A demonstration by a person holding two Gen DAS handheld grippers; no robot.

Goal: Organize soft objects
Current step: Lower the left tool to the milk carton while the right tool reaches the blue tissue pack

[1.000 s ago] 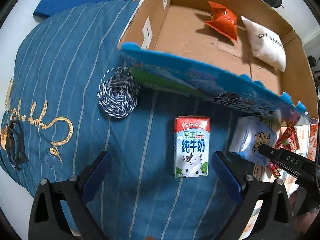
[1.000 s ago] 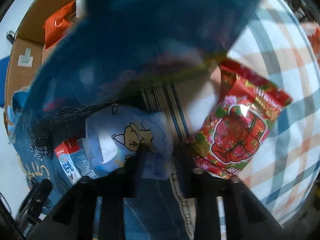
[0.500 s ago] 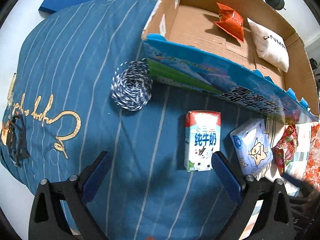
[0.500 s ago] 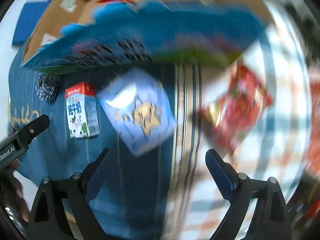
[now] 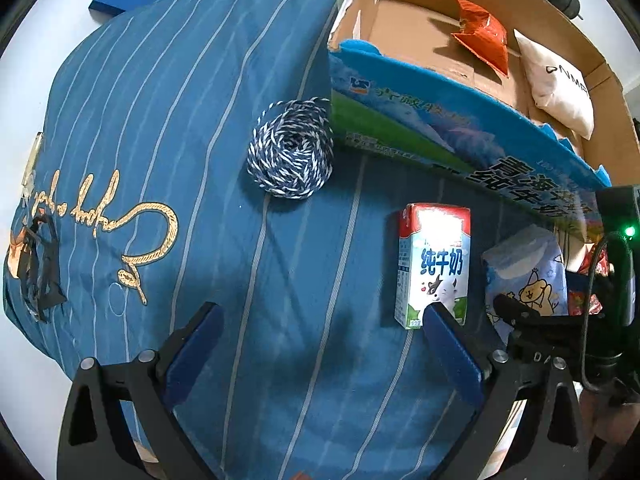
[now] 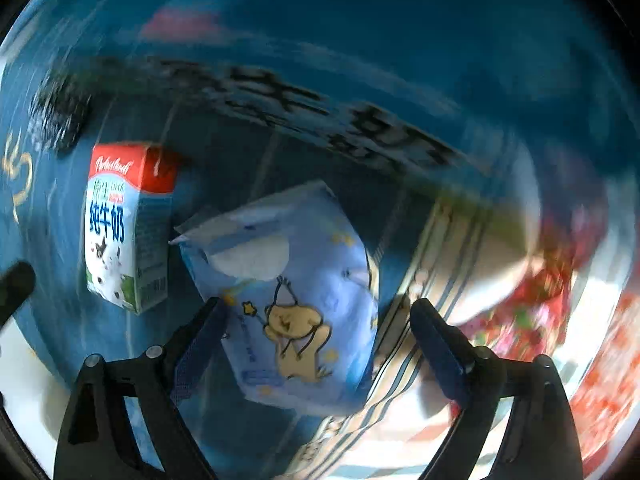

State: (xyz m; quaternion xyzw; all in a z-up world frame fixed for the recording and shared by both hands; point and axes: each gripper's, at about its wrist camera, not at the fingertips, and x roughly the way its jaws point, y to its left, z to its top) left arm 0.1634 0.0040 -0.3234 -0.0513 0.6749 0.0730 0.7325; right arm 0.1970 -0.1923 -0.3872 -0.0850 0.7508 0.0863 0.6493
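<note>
A light blue tissue pack [image 6: 292, 300] with a bear print lies on the bed; it also shows in the left wrist view [image 5: 524, 276]. My right gripper [image 6: 316, 312] is open, its jaws on either side of the pack, not closed on it. A milk carton [image 5: 434, 264] lies left of the pack, also in the right wrist view [image 6: 124, 224]. A blue-white yarn ball [image 5: 292, 148] lies by the cardboard box [image 5: 440, 120]. The box holds an orange snack bag [image 5: 480, 36] and a white pouch [image 5: 556, 88]. My left gripper [image 5: 320, 332] is open and empty over the blue cloth.
A blue striped garment [image 5: 160, 120] with gold embroidery covers the bed. A red snack bag [image 6: 532, 312] lies on plaid cloth at the right, blurred. The right gripper's body [image 5: 600, 320] shows at the left view's right edge.
My right gripper has dropped down and closer, now straddling the tissue pack. My left gripper has shifted left, so the box and carton sit further right in its view.
</note>
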